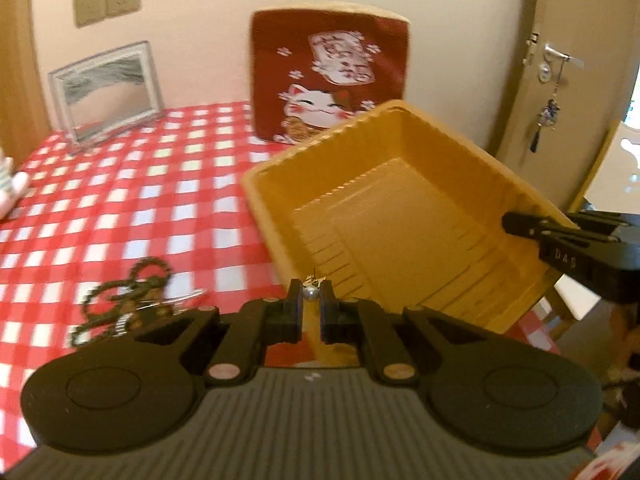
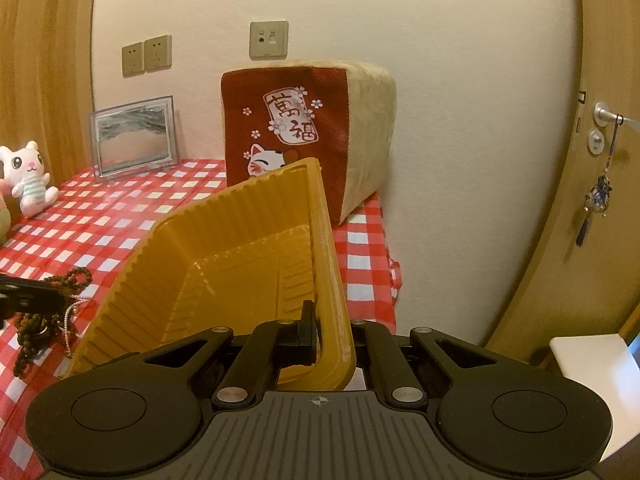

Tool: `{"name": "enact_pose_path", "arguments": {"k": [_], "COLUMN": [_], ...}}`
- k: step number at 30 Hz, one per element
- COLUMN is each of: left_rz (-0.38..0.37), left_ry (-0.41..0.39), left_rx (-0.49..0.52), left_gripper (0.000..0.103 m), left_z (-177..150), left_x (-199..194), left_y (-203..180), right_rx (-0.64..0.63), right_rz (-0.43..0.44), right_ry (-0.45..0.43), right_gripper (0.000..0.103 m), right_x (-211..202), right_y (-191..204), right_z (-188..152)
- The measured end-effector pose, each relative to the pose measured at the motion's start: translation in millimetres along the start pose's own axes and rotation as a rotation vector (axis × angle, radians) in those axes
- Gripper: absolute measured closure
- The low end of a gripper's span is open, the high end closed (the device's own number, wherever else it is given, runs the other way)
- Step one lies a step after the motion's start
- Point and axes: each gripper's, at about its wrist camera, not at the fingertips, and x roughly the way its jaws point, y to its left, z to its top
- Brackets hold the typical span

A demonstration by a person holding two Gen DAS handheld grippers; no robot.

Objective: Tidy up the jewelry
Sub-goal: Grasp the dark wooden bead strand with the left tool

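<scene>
My left gripper (image 1: 311, 294) pinches a small silver bead earring (image 1: 310, 291); right gripper (image 2: 332, 330) clamps the tilted ribbed yellow plastic tray (image 2: 224, 248)'s rim. I should release well inside.

One tray (image 2: 224, 240), one bead string (image 1: 120, 300), one small silver bead (image 1: 310, 295), one cushion (image 2: 304, 136), one frame (image 2: 134, 136), one plush toy (image 2: 30, 180), three wall sockets (image 2: 146, 55) and two hand-held grippers (image 1: 310, 312).
</scene>
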Motion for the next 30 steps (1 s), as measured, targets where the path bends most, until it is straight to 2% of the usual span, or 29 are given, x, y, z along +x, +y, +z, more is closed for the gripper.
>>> {"name": "enact_pose_path", "arguments": {"k": [8,10,15,19,26,30], "left_rz": [-0.043,-0.046,-0.044,0.021,0.161,0.191], "left_ry": [0.042,0.031,-0.002,-0.010,0.053,0.058], "left_rx": [-0.023,-0.033,-0.076,-0.122,-0.218,-0.243], "left_gripper": [0.095,0.087,0.087,0.087,0.087,0.087], "left_z": [6,4,0,-13,-43,-49], "left_x": [26,22,1,-15,-26,-29], "left_y": [-10,-9,3,27,79,95], "right_rx": [-0.004,-0.002,-0.002,-0.001,0.000,0.001], "right_rz": [-0.001,-0.002,-0.004,-0.008,-0.011,-0.013], "right_ry": [-0.004,-0.002,0.002,0.008,0.014,0.014], "right_gripper": [0.099,0.099,0.099,0.099,0.099,0.099], "right_x": [-2,-2,0,2,5,5], "right_y": [3,3,2,1,1,1], "right_z": [1,1,2,2,2,2]}}
